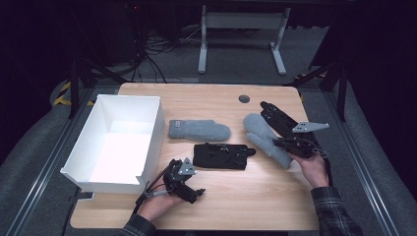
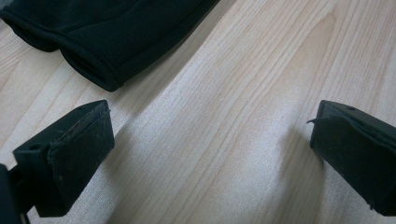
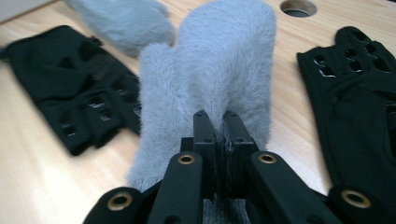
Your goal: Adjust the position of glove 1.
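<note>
Right gripper (image 1: 281, 143) is clamped on the cuff end of a fluffy grey mitten (image 1: 265, 136), and in the right gripper view you can see it plainly: the jaws are pinched tight together with grey fur (image 3: 219, 88) squeezed between them and bulging up above. That mitten lies right of the white box (image 1: 147, 123), well apart from it, near the far right part of the wooden table (image 1: 255, 206), its rounded tip pointing away toward the small round hole (image 1: 244, 99) in the tabletop. Just beside it, farther from the box, there's a black glove (image 1: 276, 117) with holes over the fingers, lying partly under the gripper. A second grey mitten (image 1: 199, 130) sits flat just right of the box, cuff end nearest the box wall. In front of that one, nearer the person, a second black glove (image 1: 220, 156) is spread flat. Now the left gripper (image 1: 195, 194): it's down by the near right corner of the box, held low over bare wood, and its jaws stand wide apart with nothing between them. In the left gripper view both pads (image 2: 79, 154) hang over the wood grain, and the cuff of the black glove (image 2: 93, 42) lies just beyond them, not touching.
</note>
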